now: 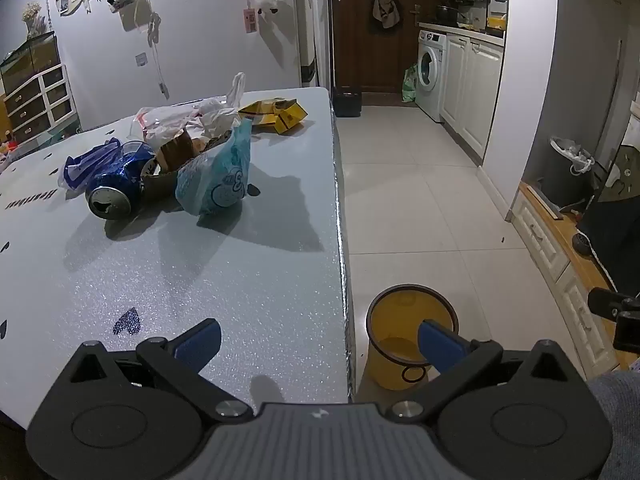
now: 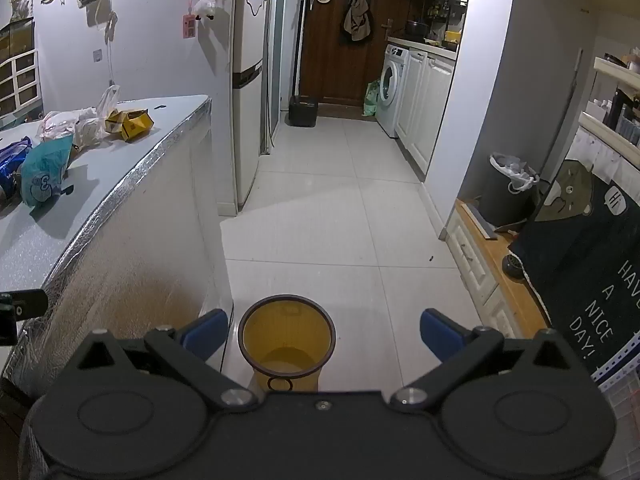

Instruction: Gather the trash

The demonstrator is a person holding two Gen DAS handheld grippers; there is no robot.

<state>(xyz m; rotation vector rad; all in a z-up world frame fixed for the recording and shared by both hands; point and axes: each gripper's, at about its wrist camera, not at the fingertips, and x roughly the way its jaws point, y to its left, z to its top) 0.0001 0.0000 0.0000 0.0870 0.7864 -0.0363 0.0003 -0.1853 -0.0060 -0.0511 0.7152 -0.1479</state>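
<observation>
Nearest in the left wrist view, the left gripper (image 1: 318, 342) hangs over the table's (image 1: 240, 280) near corner with its jaws spread wide and nothing between them; one blue finger sits above the table top, the other above the floor beside it. The right gripper (image 2: 322, 334) is likewise spread wide and empty, tilted down over the tiled floor (image 2: 340, 220).

Just past the fingers, a yellow bin (image 2: 287, 336) with a dark rim stands upright on the floor, close beside the table's foil-edged side. In the left view the same bin (image 1: 400, 344) shows just right of the table corner, and nothing can be seen inside it.

Farther along the table top lies the trash, bunched together. A crushed blue can (image 1: 116, 188) lies on its side, its opened top facing the camera. Touching it on the left is a blue wrapper (image 1: 84, 164); on the right, a brown cardboard piece (image 1: 176, 156) and a pale blue plastic bag (image 1: 218, 176) that stands up. Behind these sits a white plastic bag (image 1: 192, 118), and beyond it a flattened yellow box (image 1: 280, 114) near the table's far edge.

Well beyond, across the floor, a grey bin (image 2: 508, 196) with a white liner stands by a wall, and a washing machine (image 2: 394, 88) sits under the kitchen counter.
</observation>
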